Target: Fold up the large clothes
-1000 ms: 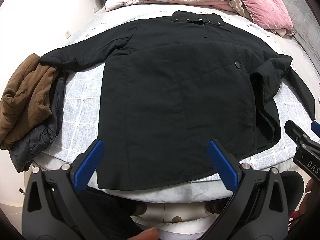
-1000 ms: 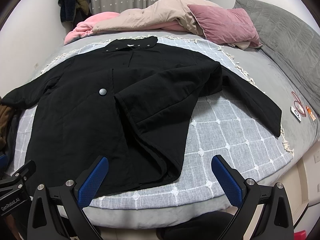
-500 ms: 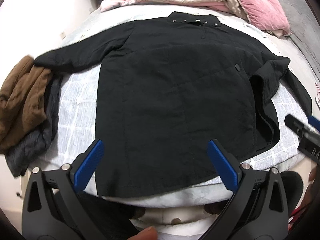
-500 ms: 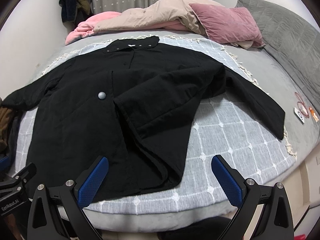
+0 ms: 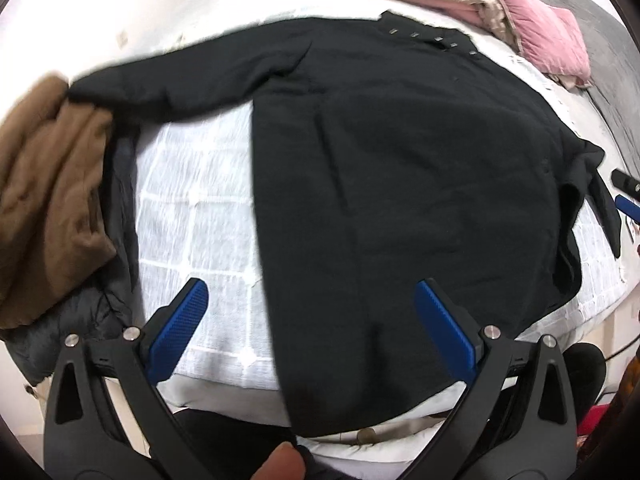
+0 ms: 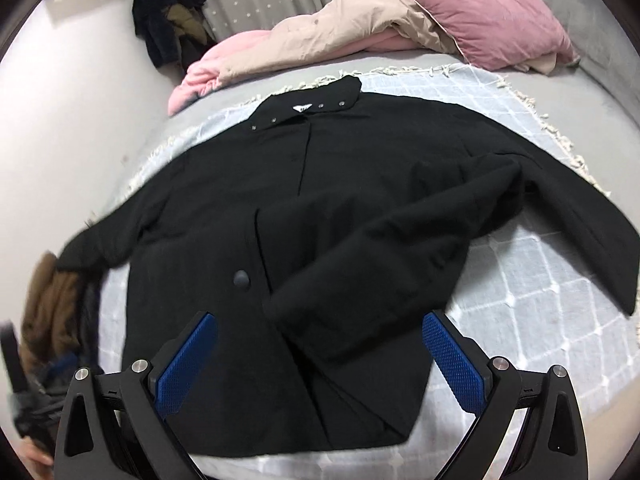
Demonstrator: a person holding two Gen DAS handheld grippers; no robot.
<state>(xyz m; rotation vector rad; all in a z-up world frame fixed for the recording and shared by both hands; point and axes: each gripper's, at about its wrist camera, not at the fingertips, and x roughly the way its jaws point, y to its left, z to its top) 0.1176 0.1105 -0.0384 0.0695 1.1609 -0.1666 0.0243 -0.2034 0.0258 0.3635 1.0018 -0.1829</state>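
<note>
We had both tools (image 5: 310,322) (image 6: 320,354) spread over the coat (image 5: 400,184); best grab hem corners low, evenly.

Matt black cloth on the coat (image 6: 360,216), with small shiny metal snaps (image 6: 321,106) along its collar. Thin woven white cover (image 5: 196,208), gridded; soft velvety pink pillow (image 6: 496,20). Textured blue pads (image 6: 454,364) set in matt black plastic.
</note>
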